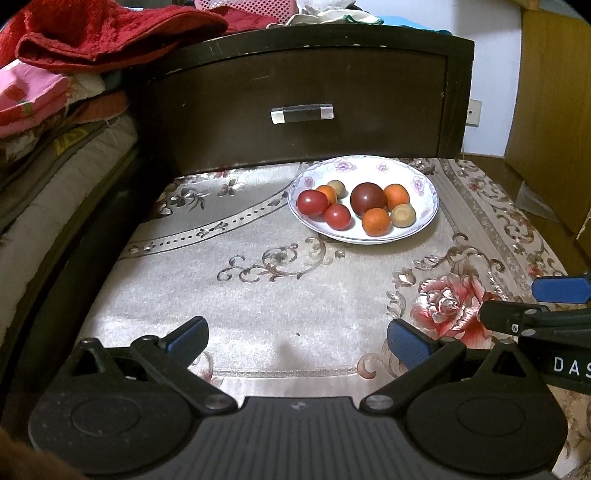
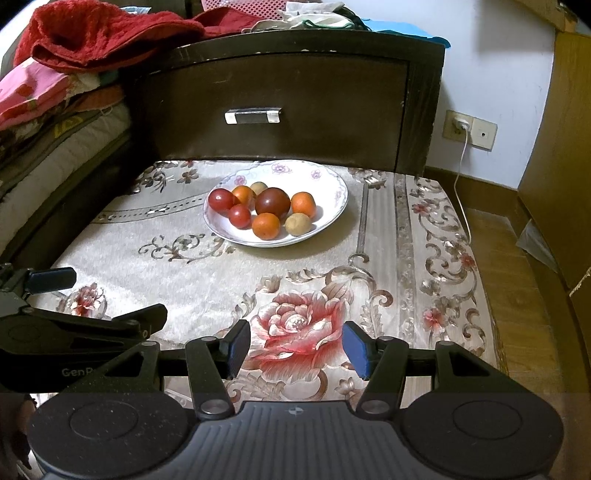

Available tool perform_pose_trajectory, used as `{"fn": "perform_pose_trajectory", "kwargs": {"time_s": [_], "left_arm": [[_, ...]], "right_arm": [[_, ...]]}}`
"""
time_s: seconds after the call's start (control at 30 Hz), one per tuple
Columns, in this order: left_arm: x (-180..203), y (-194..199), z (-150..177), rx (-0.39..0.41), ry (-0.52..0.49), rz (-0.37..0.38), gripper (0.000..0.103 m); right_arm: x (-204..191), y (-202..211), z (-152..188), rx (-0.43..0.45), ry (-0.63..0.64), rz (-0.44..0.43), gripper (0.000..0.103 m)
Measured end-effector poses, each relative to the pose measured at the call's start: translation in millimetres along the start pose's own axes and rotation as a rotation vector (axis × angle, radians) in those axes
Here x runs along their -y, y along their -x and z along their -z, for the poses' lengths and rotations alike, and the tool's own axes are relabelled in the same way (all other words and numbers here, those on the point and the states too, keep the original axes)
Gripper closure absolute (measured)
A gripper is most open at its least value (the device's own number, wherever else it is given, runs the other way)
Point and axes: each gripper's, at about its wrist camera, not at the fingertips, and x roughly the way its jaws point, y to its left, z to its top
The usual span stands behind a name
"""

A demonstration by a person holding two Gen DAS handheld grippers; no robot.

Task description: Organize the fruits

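A white floral plate [image 1: 424, 188] [image 2: 332, 184] sits on the patterned cloth, far from both grippers. It holds a dark red tomato [image 1: 368, 198] [image 2: 272, 203], two small red tomatoes [image 1: 312, 202] [image 2: 220, 200], three orange fruits [image 1: 376, 221] [image 2: 266, 226] and two tan round fruits [image 1: 403, 215] [image 2: 297, 224]. My left gripper [image 1: 295, 341] is open and empty over the near cloth. My right gripper [image 2: 295, 347] is open and empty above the red rose print. Each gripper shows at the edge of the other's view, the right one [image 1: 546, 306] and the left one [image 2: 92, 299].
A dark wooden drawer front [image 1: 303, 99] [image 2: 280, 99] with a clear handle stands behind the plate. Stacked bedding and red towels [image 1: 92, 33] [image 2: 92, 33] lie at the left. A wall socket with a white cable [image 2: 460, 177] and a wooden cabinet [image 2: 565, 129] are on the right.
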Motion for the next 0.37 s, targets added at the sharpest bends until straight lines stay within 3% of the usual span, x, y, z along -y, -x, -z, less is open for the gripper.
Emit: {"fn": "perform_pose_trajectory", "kwargs": {"time_s": [0.37], "left_arm": [[-3.3,0.1,1.5,-0.011,0.022,-0.003,0.0]], "right_arm": [[-0.6,-0.1,0.3,0.0,0.001,0.0,0.05]]}}
